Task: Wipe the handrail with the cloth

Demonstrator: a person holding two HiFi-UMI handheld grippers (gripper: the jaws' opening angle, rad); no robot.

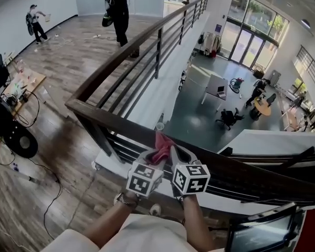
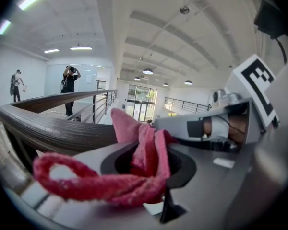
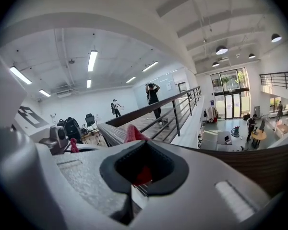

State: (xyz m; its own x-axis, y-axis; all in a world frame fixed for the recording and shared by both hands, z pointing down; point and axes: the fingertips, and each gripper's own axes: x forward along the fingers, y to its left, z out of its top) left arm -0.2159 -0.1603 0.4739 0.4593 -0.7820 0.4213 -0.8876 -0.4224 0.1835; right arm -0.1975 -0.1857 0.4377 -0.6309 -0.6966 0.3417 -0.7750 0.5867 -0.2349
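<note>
At the corner of the dark wooden handrail, the left gripper and right gripper sat side by side, both reaching over the rail's top. The left gripper's jaws were clamped on the pink cloth, a twisted loop of it spilling out beside them. The right gripper's jaws were pressed together on another fold of the same cloth, which lay bunched against the handrail between the two grippers.
</note>
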